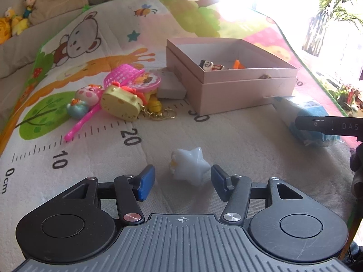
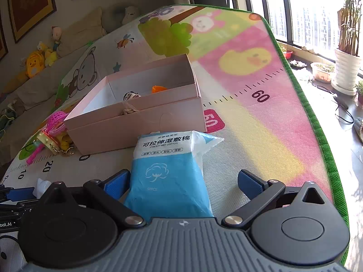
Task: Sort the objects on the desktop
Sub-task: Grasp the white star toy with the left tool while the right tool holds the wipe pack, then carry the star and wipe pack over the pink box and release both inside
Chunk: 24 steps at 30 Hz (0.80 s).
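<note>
A white star-shaped toy (image 1: 189, 166) lies on the play mat between the blue pads of my left gripper (image 1: 182, 179). Its jaws stand apart; the left pad is clear of the star and the right pad sits close by its tip. My right gripper (image 2: 183, 181) is open wide around a blue packet of cotton pads (image 2: 168, 170), whose right side is well clear of the right pad. Behind both stands an open pink box (image 1: 249, 72) (image 2: 136, 122) holding a small figure (image 1: 206, 65) and an orange piece (image 1: 238, 64).
A heap of toys lies left of the box: a yellow cat-face case (image 1: 120, 104), a pink net (image 1: 123, 77), a pig figure (image 1: 88, 93), a gold keyring (image 1: 158, 113) and a grey block (image 1: 170, 86). The mat's green edge (image 2: 317, 113) drops off at the right.
</note>
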### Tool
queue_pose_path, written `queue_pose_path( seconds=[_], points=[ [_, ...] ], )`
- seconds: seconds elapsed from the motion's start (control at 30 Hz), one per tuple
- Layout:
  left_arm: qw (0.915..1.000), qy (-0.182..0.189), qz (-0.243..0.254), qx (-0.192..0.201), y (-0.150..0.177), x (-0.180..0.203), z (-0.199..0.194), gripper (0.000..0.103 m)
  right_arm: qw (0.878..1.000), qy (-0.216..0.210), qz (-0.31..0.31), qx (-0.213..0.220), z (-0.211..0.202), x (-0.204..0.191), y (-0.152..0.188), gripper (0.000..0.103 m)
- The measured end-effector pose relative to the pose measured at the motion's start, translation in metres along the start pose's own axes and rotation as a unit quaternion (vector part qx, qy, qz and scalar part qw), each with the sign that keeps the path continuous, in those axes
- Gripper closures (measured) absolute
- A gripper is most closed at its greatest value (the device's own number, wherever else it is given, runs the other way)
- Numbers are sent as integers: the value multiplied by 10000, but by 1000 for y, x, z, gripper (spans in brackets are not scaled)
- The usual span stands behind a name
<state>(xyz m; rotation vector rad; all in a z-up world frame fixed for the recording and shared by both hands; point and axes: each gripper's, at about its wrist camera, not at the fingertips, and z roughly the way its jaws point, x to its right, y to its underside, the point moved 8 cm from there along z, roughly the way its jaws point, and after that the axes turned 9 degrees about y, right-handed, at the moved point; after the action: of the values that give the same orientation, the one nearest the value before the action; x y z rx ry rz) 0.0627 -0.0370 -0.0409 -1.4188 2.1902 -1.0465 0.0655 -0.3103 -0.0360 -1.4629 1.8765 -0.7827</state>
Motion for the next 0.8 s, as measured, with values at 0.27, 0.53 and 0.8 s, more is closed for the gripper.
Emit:
queue_pose_path(
  seconds=[0.27,0.53,0.8],
  points=[
    [9993,-356,42,91,-3,-21,-13,32,10000,0,6,7,0,0,1,2],
    [9998,-151,140,-10,-7,-5,7,35,10000,-27,-67,-1,0,-3,0,2],
    [9995,-41,309,-7,-8,4,-2,57,9964,50,-795,-281,-4,-17,0,49]
  ],
)
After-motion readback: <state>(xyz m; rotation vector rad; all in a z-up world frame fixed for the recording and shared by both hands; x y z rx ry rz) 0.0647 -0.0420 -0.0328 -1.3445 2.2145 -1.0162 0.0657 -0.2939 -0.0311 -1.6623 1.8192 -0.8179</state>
